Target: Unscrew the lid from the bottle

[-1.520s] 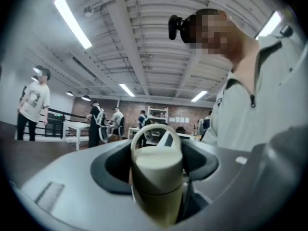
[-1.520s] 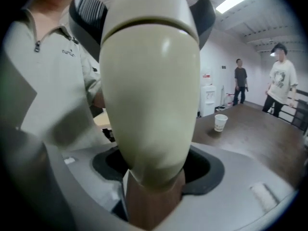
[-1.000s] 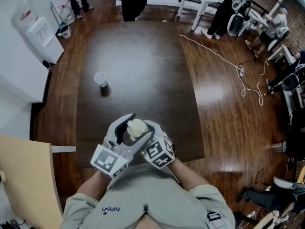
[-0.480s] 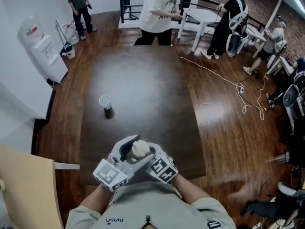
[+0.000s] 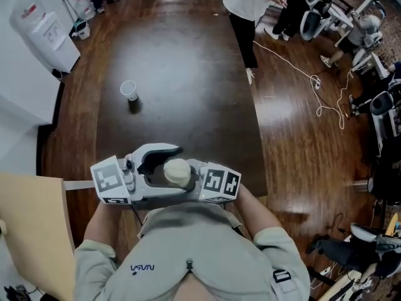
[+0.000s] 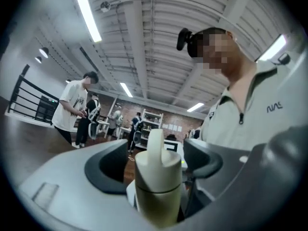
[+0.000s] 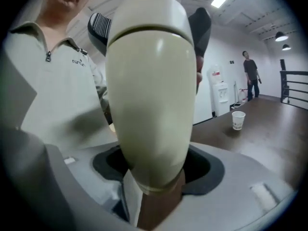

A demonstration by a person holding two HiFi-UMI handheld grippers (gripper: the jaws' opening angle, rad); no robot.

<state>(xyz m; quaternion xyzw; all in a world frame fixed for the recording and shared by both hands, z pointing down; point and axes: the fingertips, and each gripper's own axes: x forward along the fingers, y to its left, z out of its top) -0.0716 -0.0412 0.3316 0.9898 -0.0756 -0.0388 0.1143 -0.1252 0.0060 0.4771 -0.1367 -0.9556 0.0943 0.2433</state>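
A cream bottle (image 5: 177, 171) with a rounded lid hangs in the air close to my chest, over the near edge of the dark table (image 5: 182, 74). My right gripper (image 5: 188, 179) comes in from the right and is shut on the bottle's body (image 7: 151, 105), which fills the right gripper view. From the left, my left gripper (image 5: 164, 163) reaches round the lid (image 6: 159, 160). Its jaws have just been opening; the lid stands between the dark pads (image 6: 113, 165) with a gap on each side.
A white paper cup (image 5: 129, 89) stands on the table's far left part, also seen as a cup (image 7: 237, 120) in the right gripper view. A water dispenser (image 5: 37, 27) is at the far left, a person (image 5: 247, 5) stands at the table's far right corner, and a white cable (image 5: 313, 86) lies on the floor.
Both grippers have swung apart sideways, the left cube going left and the right one right. The left jaws now stand wider round the lid. A person walked to the table's right side.
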